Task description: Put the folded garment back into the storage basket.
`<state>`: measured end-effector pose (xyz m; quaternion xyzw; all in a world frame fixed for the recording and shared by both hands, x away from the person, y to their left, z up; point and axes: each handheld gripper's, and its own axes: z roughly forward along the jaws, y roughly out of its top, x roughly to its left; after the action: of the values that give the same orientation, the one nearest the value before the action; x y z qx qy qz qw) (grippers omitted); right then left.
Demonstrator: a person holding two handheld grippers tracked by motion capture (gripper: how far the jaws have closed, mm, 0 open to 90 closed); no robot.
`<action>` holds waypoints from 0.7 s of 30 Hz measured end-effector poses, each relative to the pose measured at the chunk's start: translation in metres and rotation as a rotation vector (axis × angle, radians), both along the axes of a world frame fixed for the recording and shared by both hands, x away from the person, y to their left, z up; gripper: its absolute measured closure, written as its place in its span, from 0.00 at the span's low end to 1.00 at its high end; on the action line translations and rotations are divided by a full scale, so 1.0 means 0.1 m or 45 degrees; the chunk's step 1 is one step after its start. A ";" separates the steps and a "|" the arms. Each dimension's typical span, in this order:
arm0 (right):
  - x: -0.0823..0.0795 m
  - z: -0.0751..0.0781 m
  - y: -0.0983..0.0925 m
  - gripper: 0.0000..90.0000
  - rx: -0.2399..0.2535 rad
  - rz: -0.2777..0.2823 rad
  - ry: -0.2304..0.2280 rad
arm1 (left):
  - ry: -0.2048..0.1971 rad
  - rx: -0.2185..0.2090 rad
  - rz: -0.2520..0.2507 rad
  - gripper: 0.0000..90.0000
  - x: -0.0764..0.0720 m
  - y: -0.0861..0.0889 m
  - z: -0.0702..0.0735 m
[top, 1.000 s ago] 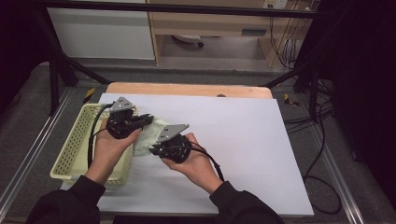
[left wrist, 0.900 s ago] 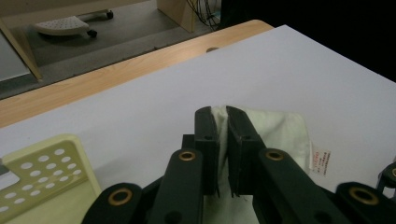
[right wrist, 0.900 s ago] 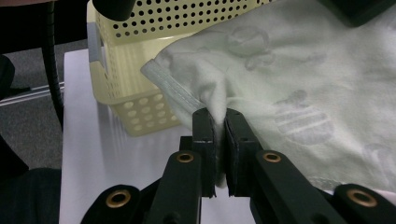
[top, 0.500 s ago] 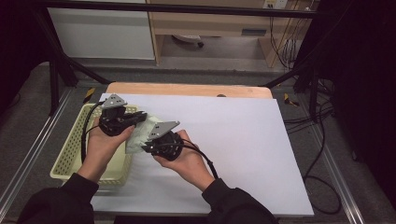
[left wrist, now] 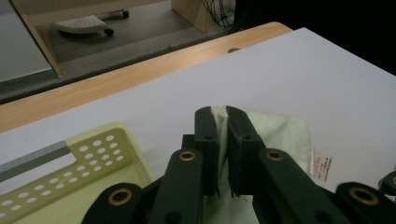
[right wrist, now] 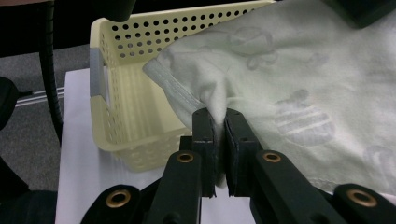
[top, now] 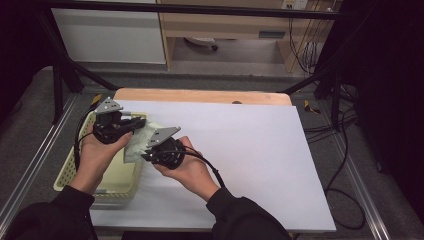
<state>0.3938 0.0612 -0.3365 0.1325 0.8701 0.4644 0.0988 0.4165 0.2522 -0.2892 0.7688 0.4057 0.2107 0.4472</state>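
Both tongs, left tongs (left wrist: 223,140) and right tongs (right wrist: 218,140), clamp the pale green patterned cloth (right wrist: 299,88), held between them beside the perforated yellow plastic basket (right wrist: 126,107); likely not yet placed.

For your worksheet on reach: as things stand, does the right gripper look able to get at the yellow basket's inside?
Probably not freely. The right gripper is shut on the pale green cloth, which the left gripper also pinches, and the cloth hangs over the yellow basket. It would likely need to let go first.

- Beyond my white-topped table (top: 260,145), a wooden cabinet (top: 225,25) is standing on grey floor (top: 200,82).
- Right of the table, black cables (top: 345,150) are trailing.
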 end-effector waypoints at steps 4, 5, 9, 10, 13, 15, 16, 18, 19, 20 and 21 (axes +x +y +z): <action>0.03 0.00 0.06 0.94 0.014 0.011 -0.003 | 0.003 0.001 0.012 0.93 0.01 0.06 0.01; 0.03 -0.01 0.08 0.94 0.019 0.009 0.001 | 0.004 0.000 0.018 0.93 0.02 0.07 0.01; 0.04 -0.03 0.12 0.94 0.028 0.009 0.009 | 0.010 0.007 0.029 0.93 0.04 0.11 0.00; 0.05 -0.03 0.13 0.94 0.028 0.009 0.009 | 0.013 0.010 0.030 0.93 0.04 0.12 -0.01; 0.06 -0.03 0.15 0.94 0.028 0.011 0.012 | 0.015 0.011 0.041 0.93 0.05 0.14 -0.02; 0.07 -0.03 0.17 0.94 0.027 0.013 0.009 | 0.017 0.009 0.048 0.93 0.06 0.16 -0.02; 0.07 -0.04 0.18 0.94 0.027 0.012 0.010 | 0.018 0.010 0.051 0.93 0.06 0.17 -0.03; 0.08 -0.04 0.19 0.94 0.029 0.013 0.010 | 0.019 0.006 0.054 0.93 0.06 0.17 -0.03; 0.08 -0.04 0.20 0.94 0.031 0.016 0.013 | 0.022 0.005 0.054 0.93 0.06 0.18 -0.03; 0.08 -0.05 0.20 0.94 0.036 0.016 0.016 | 0.024 0.006 0.055 0.93 0.06 0.19 -0.03; 0.08 -0.06 0.21 0.94 0.036 0.016 0.018 | 0.026 0.003 0.056 0.93 0.06 0.19 -0.04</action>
<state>0.4017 0.0822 -0.3421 0.1316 0.8650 0.4762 0.0878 0.4230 0.2715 -0.2927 0.7624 0.4268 0.2128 0.4374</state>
